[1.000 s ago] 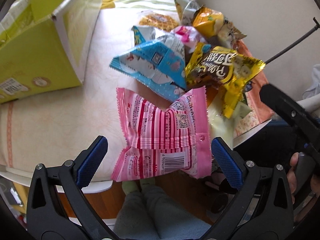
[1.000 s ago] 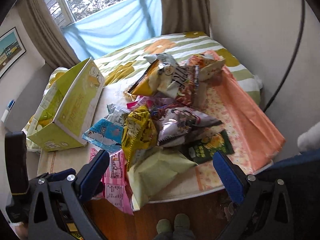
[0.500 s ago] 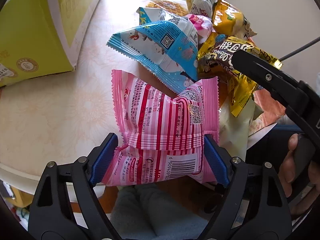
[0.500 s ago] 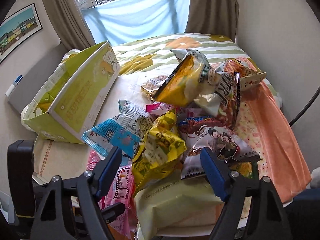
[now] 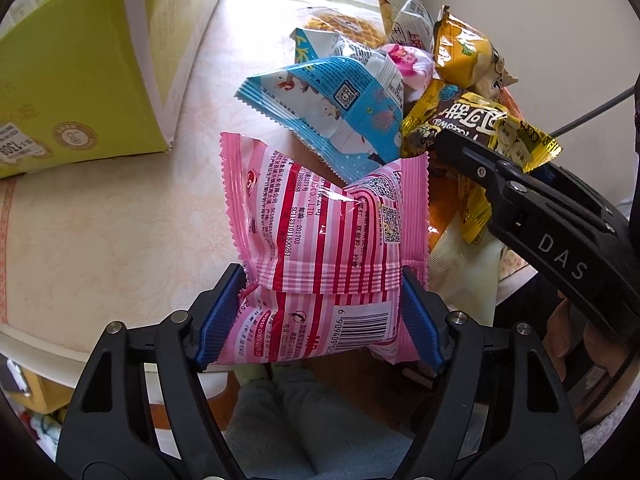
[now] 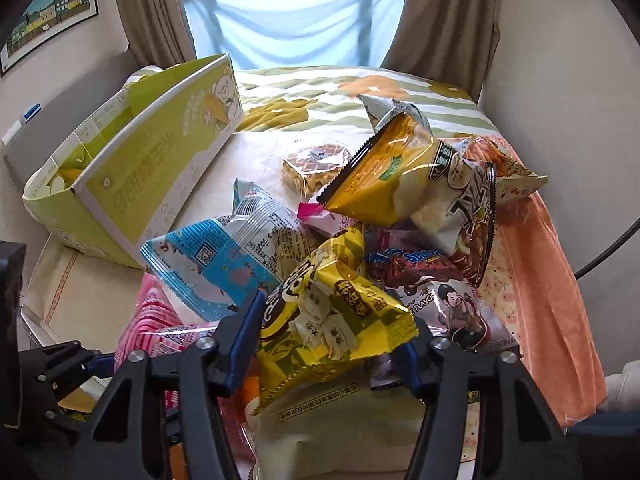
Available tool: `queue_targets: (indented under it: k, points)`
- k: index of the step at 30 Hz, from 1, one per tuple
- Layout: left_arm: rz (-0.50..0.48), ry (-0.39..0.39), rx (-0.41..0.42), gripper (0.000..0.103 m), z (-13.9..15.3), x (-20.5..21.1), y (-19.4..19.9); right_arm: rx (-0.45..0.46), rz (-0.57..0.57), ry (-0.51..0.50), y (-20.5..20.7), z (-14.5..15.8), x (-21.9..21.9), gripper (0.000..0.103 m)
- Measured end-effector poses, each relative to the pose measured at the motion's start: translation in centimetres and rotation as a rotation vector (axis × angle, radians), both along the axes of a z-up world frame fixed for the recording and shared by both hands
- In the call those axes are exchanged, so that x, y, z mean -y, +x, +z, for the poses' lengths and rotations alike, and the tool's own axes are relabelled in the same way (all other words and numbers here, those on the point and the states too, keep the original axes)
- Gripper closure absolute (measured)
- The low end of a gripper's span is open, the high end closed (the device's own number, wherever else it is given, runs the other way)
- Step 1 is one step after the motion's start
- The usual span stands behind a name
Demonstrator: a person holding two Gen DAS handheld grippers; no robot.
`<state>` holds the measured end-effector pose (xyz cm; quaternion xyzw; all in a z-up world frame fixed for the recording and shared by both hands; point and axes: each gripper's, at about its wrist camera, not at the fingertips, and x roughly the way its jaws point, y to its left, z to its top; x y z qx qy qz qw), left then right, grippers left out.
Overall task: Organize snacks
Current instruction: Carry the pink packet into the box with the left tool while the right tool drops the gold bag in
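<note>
Where a second ago both sets of jaws stood wide, we now see the left gripper (image 5: 320, 312) closing on the pink striped packet (image 5: 324, 240) at the tabletop (image 5: 100, 220) edge, pads pressing it, while the right gripper (image 6: 332, 344) closes around the yellow packet (image 6: 332, 320) in the snack pile, having dropped closer.

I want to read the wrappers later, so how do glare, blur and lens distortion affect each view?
Left wrist view: sharp; the pink packet print and barcode are legible, with small glare streaks on its film; fisheye bends the green box edges. Right wrist view: the bright window backlights the scene, foil glints on the yellow packet, corners are vignetted black, and far packets look softer.
</note>
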<state>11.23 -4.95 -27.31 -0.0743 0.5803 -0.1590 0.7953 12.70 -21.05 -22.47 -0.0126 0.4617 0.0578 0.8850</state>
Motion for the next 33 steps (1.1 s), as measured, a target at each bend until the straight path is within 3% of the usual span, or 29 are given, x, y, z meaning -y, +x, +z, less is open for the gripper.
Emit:
queue_targets:
  k: [11, 22, 28, 33]
  points:
    - [0.059, 0.0, 0.053, 0.03, 3.9, -1.6, -1.6, 0.017, 0.007, 0.079, -1.8, 2.4, 0.3, 0.059]
    - [0.126, -0.002, 0.225, 0.03, 12.4, -3.9, -2.5, 0.102, 0.069, 0.134, -3.0, 9.1, 0.1, 0.059]
    - [0.182, 0.028, 0.331, 0.03, 16.8, -7.9, -0.3, 0.166, 0.135, 0.143, -1.9, 12.7, -2.5, 0.059]
    - [0.2, 0.057, 0.371, 0.03, 18.7, -13.0, 3.4, 0.2, 0.167, 0.172, 0.1, 14.7, -6.4, 0.059]
